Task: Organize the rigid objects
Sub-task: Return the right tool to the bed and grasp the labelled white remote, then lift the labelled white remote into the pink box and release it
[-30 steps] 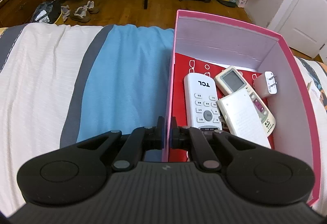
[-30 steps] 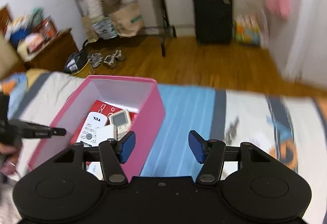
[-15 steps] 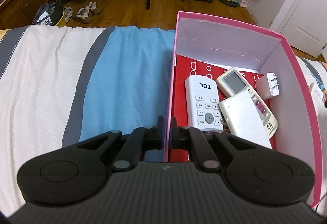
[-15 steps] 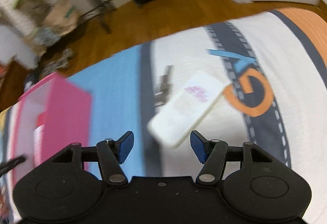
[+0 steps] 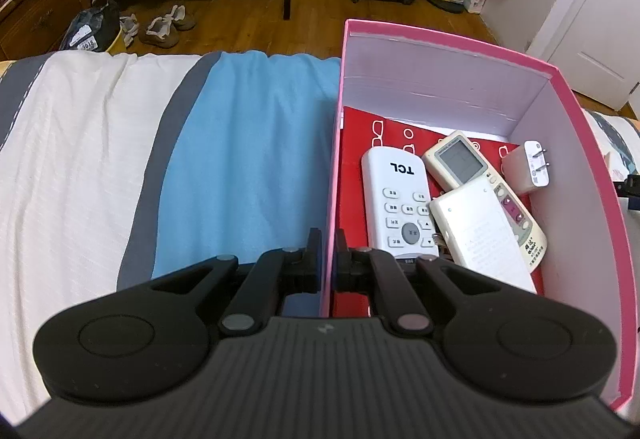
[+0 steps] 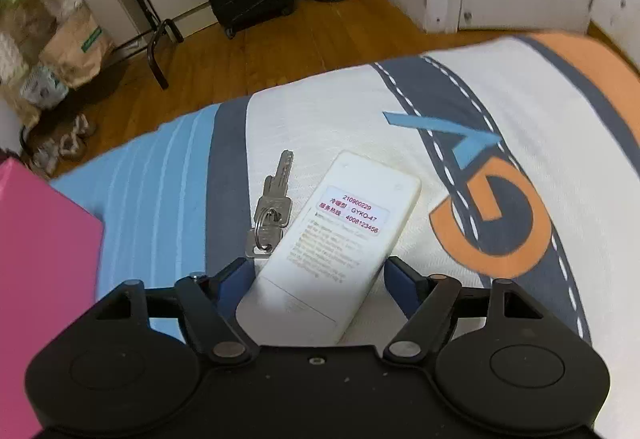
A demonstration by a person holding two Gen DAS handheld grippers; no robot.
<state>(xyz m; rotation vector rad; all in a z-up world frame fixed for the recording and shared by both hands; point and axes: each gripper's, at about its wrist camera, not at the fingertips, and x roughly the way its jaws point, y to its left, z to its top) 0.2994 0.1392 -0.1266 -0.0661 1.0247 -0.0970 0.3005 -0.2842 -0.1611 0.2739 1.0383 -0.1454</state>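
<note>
the left gripper (image 5: 325, 259) points steeply down, clamped on the pink box (image 5: 440, 39) wall. the right gripper (image 6: 316, 275), angled down over the bed (image 6: 360, 111), has just been opening its jaws; a white remote (image 6: 336, 243) lies between them, ungripped, keys (image 6: 270, 213) just beside it.

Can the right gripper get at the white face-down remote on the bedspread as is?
Probably yes. The right gripper is open, its jaws have just been opening, and the white face-down remote already lies between them, untouched. Nothing covers it; only the silver keys on a ring rest against its left edge.
</note>
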